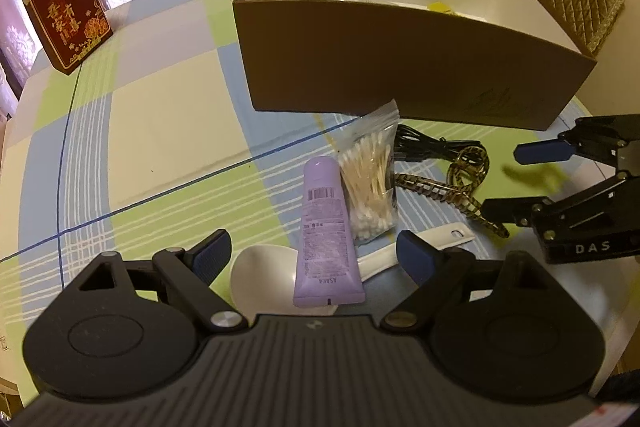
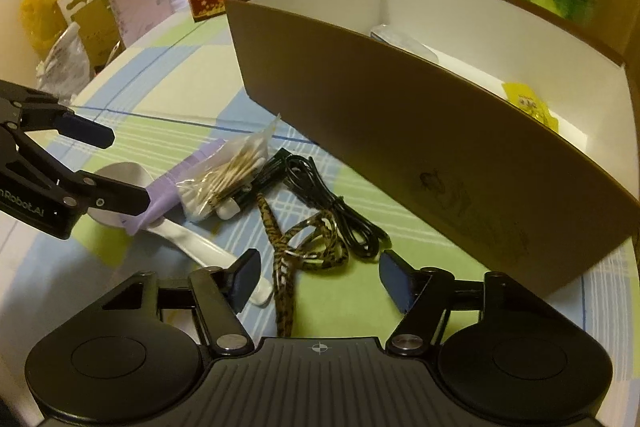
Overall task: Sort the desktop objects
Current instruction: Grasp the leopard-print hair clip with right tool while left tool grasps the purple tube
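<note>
Checked tablecloth (image 1: 160, 115), brown box (image 1: 380, 67) behind; the left gripper (image 1: 314, 255) hangs spread wide over the purple tube (image 1: 326, 227) lying across the spoon (image 1: 260, 275) — soft, light, slippery; pinch mid-body. The right gripper (image 2: 318, 277) gapes empty.

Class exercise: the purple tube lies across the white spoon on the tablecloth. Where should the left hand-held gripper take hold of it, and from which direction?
Grip the purple tube across its round mid-body, coming from above and the near side with the left hand-held gripper, whose fingers are open either side of it. The flat crimped end lies nearest; the cotton swab bag crowds its right side, and the white spoon lies beneath.
</note>
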The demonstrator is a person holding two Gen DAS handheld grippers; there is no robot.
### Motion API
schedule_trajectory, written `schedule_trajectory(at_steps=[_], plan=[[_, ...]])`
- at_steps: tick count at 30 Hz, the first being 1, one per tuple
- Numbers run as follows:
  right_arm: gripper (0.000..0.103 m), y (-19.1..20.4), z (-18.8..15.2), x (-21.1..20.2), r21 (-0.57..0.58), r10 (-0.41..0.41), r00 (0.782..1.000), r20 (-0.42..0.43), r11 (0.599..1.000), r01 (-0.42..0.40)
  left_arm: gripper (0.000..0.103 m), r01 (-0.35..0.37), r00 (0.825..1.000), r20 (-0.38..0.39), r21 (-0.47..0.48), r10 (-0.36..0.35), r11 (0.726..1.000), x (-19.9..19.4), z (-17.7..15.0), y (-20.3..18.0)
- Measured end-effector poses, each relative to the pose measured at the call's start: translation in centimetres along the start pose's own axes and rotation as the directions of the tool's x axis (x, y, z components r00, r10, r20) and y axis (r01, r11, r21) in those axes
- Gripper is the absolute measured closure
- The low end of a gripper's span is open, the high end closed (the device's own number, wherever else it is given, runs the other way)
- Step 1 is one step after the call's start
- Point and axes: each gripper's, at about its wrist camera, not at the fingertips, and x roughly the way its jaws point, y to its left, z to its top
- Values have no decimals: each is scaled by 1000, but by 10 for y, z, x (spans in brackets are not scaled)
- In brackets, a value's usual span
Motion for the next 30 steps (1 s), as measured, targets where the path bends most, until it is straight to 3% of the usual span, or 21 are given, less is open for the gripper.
schedule_trajectory(at_steps=[9, 11, 15, 21, 30], plan=[[57, 9, 2, 20, -116, 0, 1000, 6, 993, 1, 16, 3, 1000, -22, -14, -4, 1000, 8, 2, 8], [64, 13, 1, 21, -156, 0, 1000, 15, 988, 2, 16, 4, 1000, -23, -15, -4, 1000, 9, 2, 9], [66, 16, -1, 20, -177, -10, 1000, 10, 984, 11, 16, 5, 1000, -22, -14, -5, 1000, 8, 2, 8], [68, 12, -11, 6, -143, -8, 1000, -14, 990, 6, 23, 12, 1000, -26, -16, -12, 1000, 9, 3, 8], [68, -17, -37, -21, 27, -40, 999, -35, 999, 41, 26, -3, 1000, -20, 0, 3, 1000, 20, 14, 14]])
